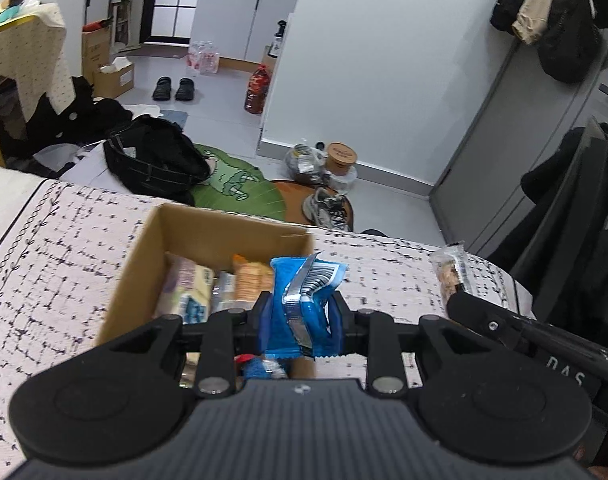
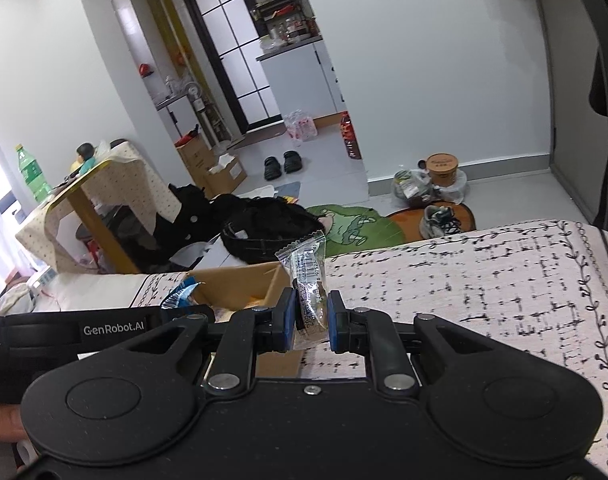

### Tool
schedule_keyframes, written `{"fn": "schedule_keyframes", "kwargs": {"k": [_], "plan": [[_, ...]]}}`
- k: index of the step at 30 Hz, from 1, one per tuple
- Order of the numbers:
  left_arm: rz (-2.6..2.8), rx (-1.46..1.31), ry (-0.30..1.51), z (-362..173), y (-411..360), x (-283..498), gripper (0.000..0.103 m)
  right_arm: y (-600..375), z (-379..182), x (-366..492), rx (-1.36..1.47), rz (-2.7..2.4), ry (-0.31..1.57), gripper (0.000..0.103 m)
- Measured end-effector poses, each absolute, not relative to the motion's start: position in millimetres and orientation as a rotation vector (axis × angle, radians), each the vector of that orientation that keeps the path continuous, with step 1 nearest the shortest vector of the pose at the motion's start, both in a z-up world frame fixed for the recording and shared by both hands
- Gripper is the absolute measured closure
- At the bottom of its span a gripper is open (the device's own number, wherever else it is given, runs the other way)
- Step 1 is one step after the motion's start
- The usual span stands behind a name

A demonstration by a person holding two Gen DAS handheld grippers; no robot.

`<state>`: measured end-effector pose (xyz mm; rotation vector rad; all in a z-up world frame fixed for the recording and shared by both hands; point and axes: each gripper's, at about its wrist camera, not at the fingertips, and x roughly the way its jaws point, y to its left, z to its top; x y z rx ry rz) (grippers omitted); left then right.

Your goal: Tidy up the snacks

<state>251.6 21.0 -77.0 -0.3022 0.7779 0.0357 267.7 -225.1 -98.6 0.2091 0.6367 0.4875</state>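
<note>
I had the blue snack packet (image 1: 304, 300) pinched upright in the left gripper (image 1: 300, 316), its jaws drawn in narrow on the crinkled film, hanging over the near right corner of the cardboard box (image 1: 152, 256). Part of the packet seemed to sit over the box's right wall rather than inside it, so I judged a release there could tip it onto the patterned bedspread (image 1: 44, 264). The foil was slick and folded; a loose pinch might have let it slide out early.

The right gripper (image 2: 312, 316) was closed on a clear-wrapped snack bar (image 2: 306, 280), held upright just right of the box (image 2: 240, 284), above the bedspread (image 2: 484, 280). The two grippers were close together, and I thought they could knock each other if both went for the box at once.

Inside the box, a pale packet (image 1: 192, 284) and an orange biscuit pack (image 1: 250, 280) already filled the floor I could see, so a new packet might have perched on top and slid off.
</note>
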Motion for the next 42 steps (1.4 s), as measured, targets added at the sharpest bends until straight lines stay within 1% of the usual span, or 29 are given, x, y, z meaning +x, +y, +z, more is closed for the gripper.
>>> {"fn": "schedule_keyframes", "kwargs": {"k": [10, 15, 17, 20, 26, 30, 38, 42], "plan": [[0.082, -0.352, 0.822, -91.1, 51.9, 240.9, 0.074, -202.2, -100.3, 265.8, 0.188, 0.528, 0.659, 0.087], [0.122, -0.392, 0.838, -96.4, 68.1, 232.4, 0.069, -189.2, -101.2, 265.5, 0.185, 0.558, 0.674, 0.087], [0.141, -0.400, 0.832, -94.9, 73.5, 228.9, 0.062, -184.6, -102.3, 266.0, 0.187, 0.575, 0.683, 0.087], [0.161, -0.401, 0.822, -91.5, 79.0, 222.7, 0.056, -175.8, -103.1, 264.7, 0.182, 0.601, 0.693, 0.087], [0.170, -0.397, 0.828, -87.4, 83.5, 214.3, 0.051, -162.3, -103.5, 262.4, 0.200, 0.654, 0.710, 0.086], [0.168, -0.396, 0.838, -87.4, 83.8, 209.3, 0.047, -159.2, -109.1, 264.9, 0.270, 0.692, 0.746, 0.069], [0.175, -0.413, 0.846, -88.9, 79.7, 202.0, 0.034, -174.7, -104.7, 259.3, 0.269, 0.657, 0.739, 0.069], [0.164, -0.399, 0.855, -87.4, 71.1, 200.1, 0.031, -183.5, -105.0, 255.2, 0.254, 0.646, 0.743, 0.069]]}}
